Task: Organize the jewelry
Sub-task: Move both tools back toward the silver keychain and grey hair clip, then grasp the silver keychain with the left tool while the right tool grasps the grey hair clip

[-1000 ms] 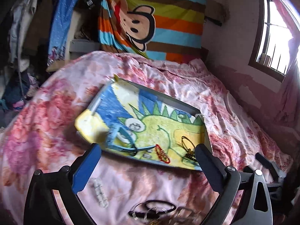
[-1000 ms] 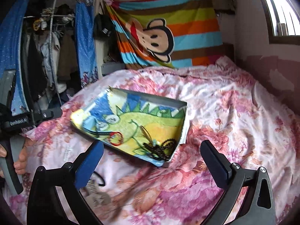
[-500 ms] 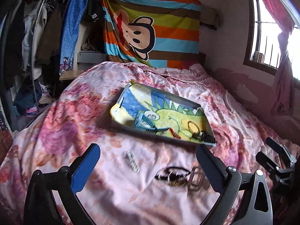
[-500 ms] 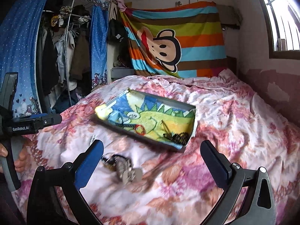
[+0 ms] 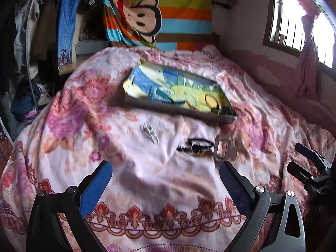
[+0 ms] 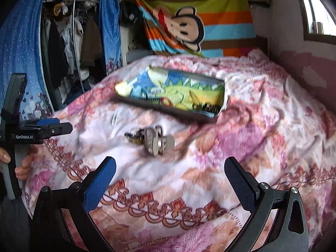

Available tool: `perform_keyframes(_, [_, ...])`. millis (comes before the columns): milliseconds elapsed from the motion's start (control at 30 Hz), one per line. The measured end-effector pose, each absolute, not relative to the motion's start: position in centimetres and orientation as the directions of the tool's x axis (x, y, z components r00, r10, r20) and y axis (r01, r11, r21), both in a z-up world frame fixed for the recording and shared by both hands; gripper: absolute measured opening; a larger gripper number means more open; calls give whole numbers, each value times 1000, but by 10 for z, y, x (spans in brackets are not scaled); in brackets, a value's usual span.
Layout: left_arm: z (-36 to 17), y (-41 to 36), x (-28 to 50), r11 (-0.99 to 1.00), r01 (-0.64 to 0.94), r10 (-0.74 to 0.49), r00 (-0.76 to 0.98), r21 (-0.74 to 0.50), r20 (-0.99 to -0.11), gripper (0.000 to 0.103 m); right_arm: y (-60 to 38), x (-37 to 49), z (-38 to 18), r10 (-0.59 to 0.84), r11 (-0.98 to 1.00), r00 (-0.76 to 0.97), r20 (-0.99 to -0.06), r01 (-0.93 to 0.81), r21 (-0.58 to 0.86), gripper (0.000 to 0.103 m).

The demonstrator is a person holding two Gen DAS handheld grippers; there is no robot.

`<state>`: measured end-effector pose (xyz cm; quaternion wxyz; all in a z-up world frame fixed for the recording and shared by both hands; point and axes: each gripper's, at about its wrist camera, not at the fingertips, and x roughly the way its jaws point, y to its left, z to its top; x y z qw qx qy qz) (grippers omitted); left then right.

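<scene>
While both pairs of tongs hang above the near edge of the bed [image 5: 69, 113], neither one holds anything: the left tongs [image 5: 166, 178] stand wide apart, and the right tongs [image 6: 170, 174] do too, likely because the person is pausing between pickups.

Taking the tray [image 5: 182, 113] as the landmark and reading from left to right in the left view: a small pale beaded strip [image 5: 150, 132] lies on the blanket in front of the tray's left half, well apart from the rest. In front of the tray's middle sits a dark elastic loop [image 5: 199, 141] with a blurred gold piece touching it, and just to their right a clear buckle-like ring [image 5: 223, 148] rests against that little heap. These loose pieces probably wait outside the tray because they are still to be sorted into it. Inside the tray, on its bright dinosaur-print lining, a gold hoop [image 5: 210, 100] and a dark beaded chain [image 5: 222, 111] lie at the right end, so I judge the job partly done.

Compared with a second ago, both cameras have pulled back and risen: the tray looks farther off, and the loose heap, then at the bottom edge, now lies fully in view ahead of the tongs.
</scene>
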<state>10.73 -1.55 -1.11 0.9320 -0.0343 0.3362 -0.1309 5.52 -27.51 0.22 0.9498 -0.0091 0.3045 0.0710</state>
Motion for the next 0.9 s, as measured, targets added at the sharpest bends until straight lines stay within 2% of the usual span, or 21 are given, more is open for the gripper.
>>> perform_keyframes(233, [-35, -12, 132, 969, 179, -246, 650, -170, -719, 103, -281, 90, -22, 193, 979, 700, -688, -183, 90, 101])
perform_keyframes(400, [-45, -13, 154, 970, 162, -242, 615, -180, -750, 103, -280, 115, -28, 153, 978, 689, -708, -208, 9, 101])
perform_keyframes(533, [-52, -19, 174, 974, 165, -223, 603, -154, -766, 102, -278, 136, -30, 212, 967, 664, -717, -248, 56, 101])
perform_keyframes(667, [-53, -23, 192, 977, 167, -208, 615, -132, -761, 102, -264, 152, -35, 236, 950, 652, -721, -312, 28, 101])
perform_keyframes(733, [-52, -25, 201, 977, 177, -208, 626, -122, -751, 100, -255, 161, -39, 252, 937, 639, -727, -349, 18, 101])
perform_keyframes(900, [-57, -30, 226, 974, 197, -209, 628, -107, -750, 78, -245, 178, -48, 266, 926, 618, -739, -378, 16, 101])
